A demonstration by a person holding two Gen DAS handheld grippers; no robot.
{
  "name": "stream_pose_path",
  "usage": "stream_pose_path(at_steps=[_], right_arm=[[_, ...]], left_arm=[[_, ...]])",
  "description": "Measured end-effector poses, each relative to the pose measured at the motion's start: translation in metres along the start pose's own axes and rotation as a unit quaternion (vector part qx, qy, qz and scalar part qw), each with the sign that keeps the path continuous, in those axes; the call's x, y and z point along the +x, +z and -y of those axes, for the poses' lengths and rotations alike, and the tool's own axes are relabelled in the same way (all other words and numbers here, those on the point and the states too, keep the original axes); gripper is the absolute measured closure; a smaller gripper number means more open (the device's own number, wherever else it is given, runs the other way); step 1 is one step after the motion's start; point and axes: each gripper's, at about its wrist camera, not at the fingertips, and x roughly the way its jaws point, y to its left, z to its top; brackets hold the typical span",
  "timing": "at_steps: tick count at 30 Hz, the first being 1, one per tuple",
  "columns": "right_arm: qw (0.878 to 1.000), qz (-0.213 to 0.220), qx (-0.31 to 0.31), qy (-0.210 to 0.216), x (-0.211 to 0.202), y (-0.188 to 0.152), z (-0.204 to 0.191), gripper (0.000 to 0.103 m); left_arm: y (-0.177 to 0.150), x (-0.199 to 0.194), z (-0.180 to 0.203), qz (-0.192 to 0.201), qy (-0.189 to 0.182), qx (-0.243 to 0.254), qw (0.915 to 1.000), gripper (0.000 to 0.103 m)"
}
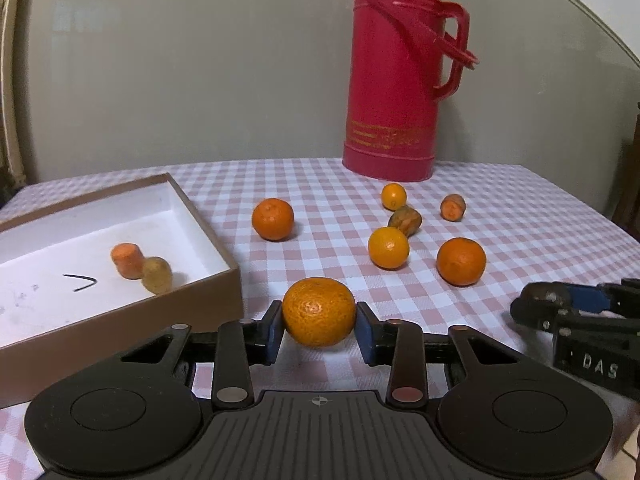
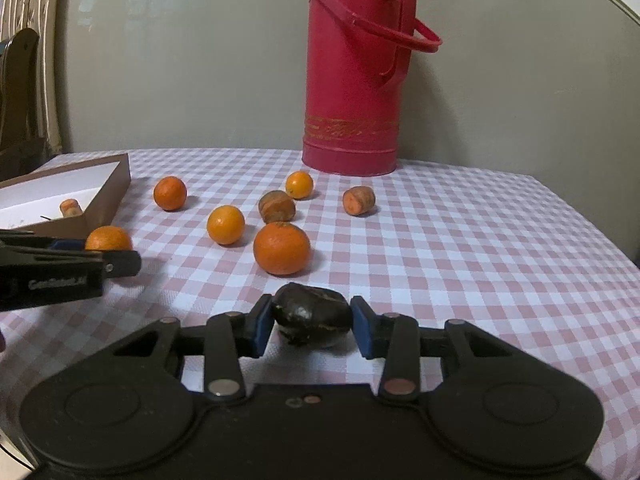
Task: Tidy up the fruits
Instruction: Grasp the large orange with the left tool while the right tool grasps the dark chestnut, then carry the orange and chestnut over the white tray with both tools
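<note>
My left gripper (image 1: 319,326) is shut on a large orange (image 1: 319,312), held just right of the brown box (image 1: 120,312). The box holds a carrot piece (image 1: 127,260) and a yellowish fruit (image 1: 157,275). My right gripper (image 2: 311,326) is shut on a dark, blackened fruit (image 2: 311,314) low over the checked cloth. Several oranges lie loose on the cloth, among them one (image 1: 273,219) near the box, one (image 1: 389,247) in the middle and one (image 2: 282,248) just ahead of the right gripper. Each gripper shows in the other's view, the right one (image 1: 536,300) and the left one (image 2: 120,262).
A tall red thermos (image 1: 394,80) stands at the back of the table against the grey wall. Two brownish carrot-like pieces (image 1: 405,220) (image 1: 453,207) lie among the oranges. The table edge curves off at the right (image 2: 600,232). A chair (image 2: 20,92) stands at the far left.
</note>
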Motion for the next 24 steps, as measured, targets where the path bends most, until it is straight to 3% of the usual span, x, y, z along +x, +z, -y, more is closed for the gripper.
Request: stream_pose_path(at_steps=[10, 24], right_arm=[[1.000, 0.026, 0.004, 0.011, -0.026, 0.008, -0.004, 0.071], [0.997, 0.059, -0.015, 0.046, -0.058, 0.024, -0.027, 0.071]], left_arm=[[0.001, -0.039, 0.001, 0.035, 0.010, 0.030, 0.9989, 0.065], [-0.011, -0.089, -0.014, 0.075, 0.039, 0.027, 0.9961, 0.065]])
